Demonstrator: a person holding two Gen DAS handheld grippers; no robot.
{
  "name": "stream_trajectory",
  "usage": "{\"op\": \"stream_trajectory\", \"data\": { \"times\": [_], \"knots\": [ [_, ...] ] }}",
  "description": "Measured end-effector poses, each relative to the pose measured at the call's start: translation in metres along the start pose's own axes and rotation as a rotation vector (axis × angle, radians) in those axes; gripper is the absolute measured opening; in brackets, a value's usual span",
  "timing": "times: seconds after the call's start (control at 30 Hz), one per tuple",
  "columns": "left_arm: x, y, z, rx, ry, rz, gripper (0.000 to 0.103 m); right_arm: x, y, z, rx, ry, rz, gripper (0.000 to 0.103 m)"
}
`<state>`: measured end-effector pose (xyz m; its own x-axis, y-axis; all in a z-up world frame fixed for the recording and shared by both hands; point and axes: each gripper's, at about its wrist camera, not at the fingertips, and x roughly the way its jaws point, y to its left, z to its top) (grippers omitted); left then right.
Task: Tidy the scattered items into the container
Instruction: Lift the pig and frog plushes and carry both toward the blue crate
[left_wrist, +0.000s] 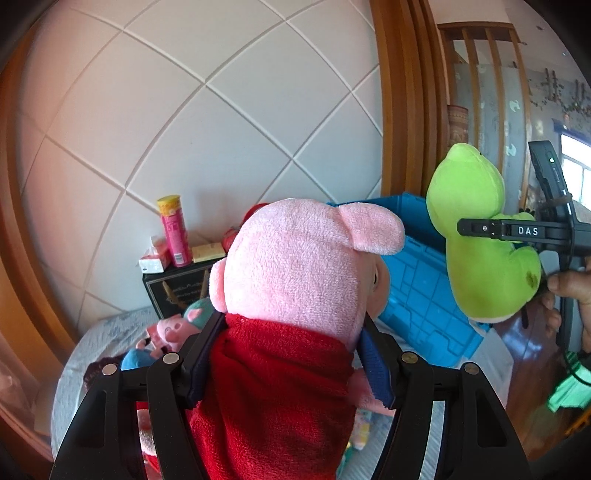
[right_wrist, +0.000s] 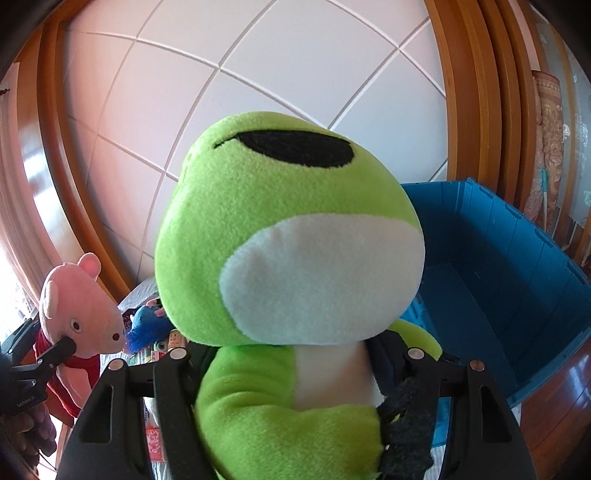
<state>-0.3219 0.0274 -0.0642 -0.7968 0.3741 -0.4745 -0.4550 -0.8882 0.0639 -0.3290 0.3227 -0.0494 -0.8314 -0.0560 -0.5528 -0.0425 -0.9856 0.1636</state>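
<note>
The left hand-held gripper (left_wrist: 291, 354) is clamped on a pink pig toy (left_wrist: 291, 266) in a red dress, its fingers (left_wrist: 207, 339) pressed into the neck from both sides; the pig is held up in the air, its back to the left wrist camera and its snout toward the blue bin (left_wrist: 421, 280). In the right wrist view the same pig (right_wrist: 81, 306) shows at the left edge with the other gripper at its chin.

The right hand-held gripper (right_wrist: 291, 369) grips a green frog toy (right_wrist: 288, 236) around the neck, under its big head with the white mouth patch and a black eye on top; the frog is lifted clear, just beside the open blue bin (right_wrist: 517, 266), not inside it. From the left wrist camera the frog (left_wrist: 476, 240) hangs in front of the bin's right part.

Behind the pig, a pink can (left_wrist: 173, 232) and a tissue pack (left_wrist: 155, 258) stand on a black box (left_wrist: 173, 291) by the white tiled wall (left_wrist: 207, 103); a smaller pink toy (left_wrist: 170, 328) and a blue toy (left_wrist: 135, 358) lie on the pale cloth (left_wrist: 103, 332) below.
</note>
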Motion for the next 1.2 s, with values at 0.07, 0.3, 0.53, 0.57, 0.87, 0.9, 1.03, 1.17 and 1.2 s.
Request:
{"op": "stream_trajectory", "data": {
  "times": [0.07,0.3,0.53,0.57,0.87,0.9,1.03,1.17,1.2],
  "knots": [
    [0.005,-0.015,0.013,0.014,-0.009,-0.002,0.067,-0.003,-0.022,0.009,0.007,-0.012,0.003,0.067],
    [0.035,-0.071,0.054,0.064,-0.017,-0.059,0.067,-0.018,-0.092,0.028,0.045,-0.059,-0.003,0.067],
    [0.070,-0.138,0.097,0.088,-0.016,-0.146,0.067,-0.024,-0.169,0.035,0.095,-0.079,-0.025,0.067],
    [0.075,-0.149,0.103,0.096,-0.018,-0.158,0.067,-0.025,-0.178,0.034,0.099,-0.082,-0.030,0.067],
    [0.123,-0.238,0.137,0.144,-0.005,-0.262,0.067,-0.031,-0.239,0.021,0.123,-0.072,-0.065,0.067],
    [0.129,-0.246,0.140,0.146,0.000,-0.270,0.067,-0.031,-0.247,0.020,0.127,-0.069,-0.070,0.067],
    [0.154,-0.279,0.152,0.157,0.017,-0.284,0.067,-0.032,-0.274,0.017,0.147,-0.056,-0.089,0.067],
    [0.182,-0.304,0.163,0.145,0.040,-0.302,0.067,-0.032,-0.298,0.017,0.157,-0.048,-0.112,0.067],
    [0.189,-0.309,0.166,0.142,0.046,-0.311,0.067,-0.030,-0.303,0.017,0.159,-0.046,-0.118,0.067]
  ]
}}
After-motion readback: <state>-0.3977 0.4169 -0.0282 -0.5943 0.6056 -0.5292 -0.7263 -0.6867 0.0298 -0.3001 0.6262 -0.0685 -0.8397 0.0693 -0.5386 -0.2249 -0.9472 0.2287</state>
